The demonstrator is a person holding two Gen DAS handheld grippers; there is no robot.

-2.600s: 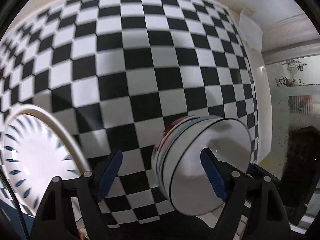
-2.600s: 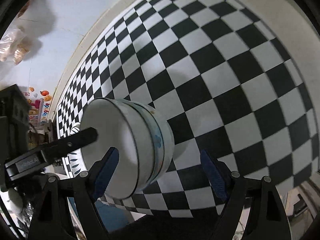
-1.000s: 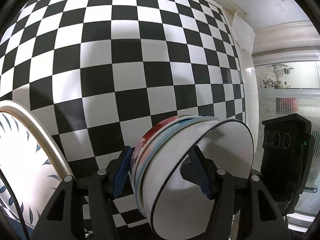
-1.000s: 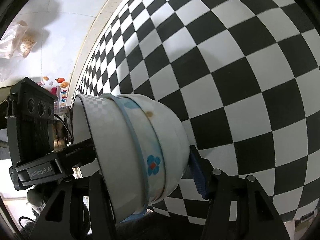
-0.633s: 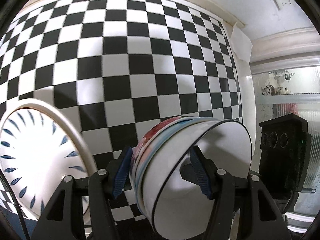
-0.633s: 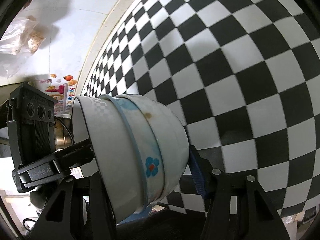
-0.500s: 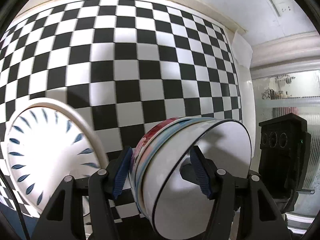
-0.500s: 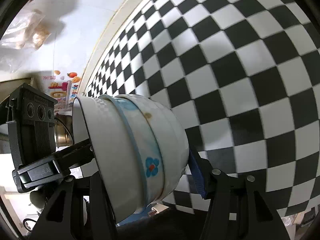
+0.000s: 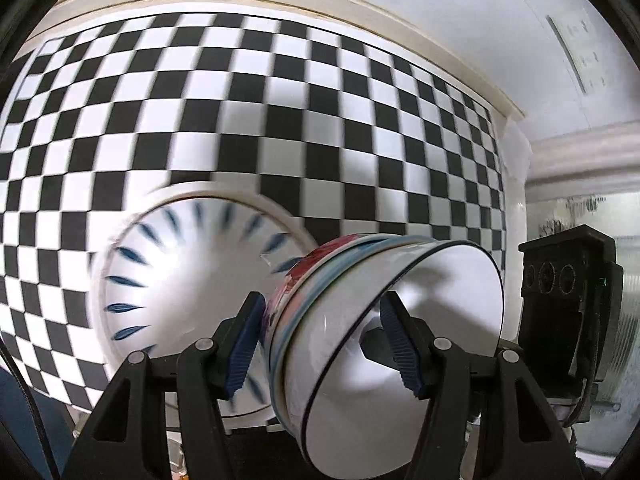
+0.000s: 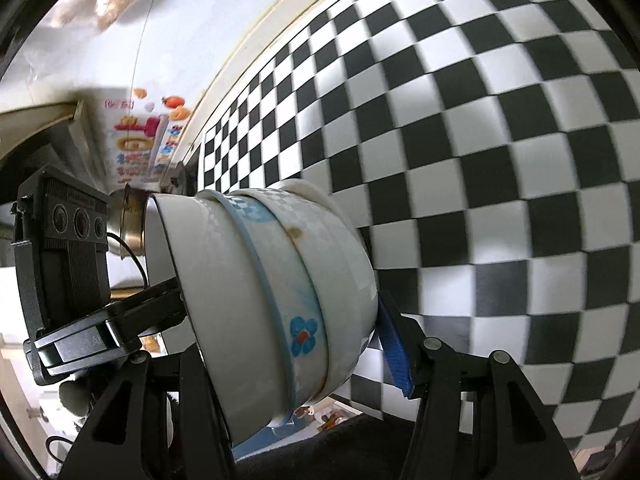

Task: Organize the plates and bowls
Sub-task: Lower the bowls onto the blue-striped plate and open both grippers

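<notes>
A stack of nested white bowls (image 9: 384, 344) is gripped on opposite rims by both grippers and held above the checkered table. My left gripper (image 9: 324, 344) is shut on one side of the stack, one finger inside the top bowl. My right gripper (image 10: 292, 340) is shut on the other side of the stack (image 10: 280, 300), whose lower bowl has a blue flower. A white plate (image 9: 192, 292) with blue leaf marks lies on the table to the left, behind the stack in the left wrist view.
The black-and-white checkered tablecloth (image 9: 280, 112) runs to a cream edge by the white wall (image 9: 440, 8). A metal pot (image 10: 132, 220) and a colourful package (image 10: 148, 140) stand beyond the table's end. A glass door (image 9: 624, 280) is at the right.
Both grippers have carried the bowl stack leftward and up, toward the blue-leaf plate. The plate now sits closer to the middle of the left wrist view. The grip has not changed.
</notes>
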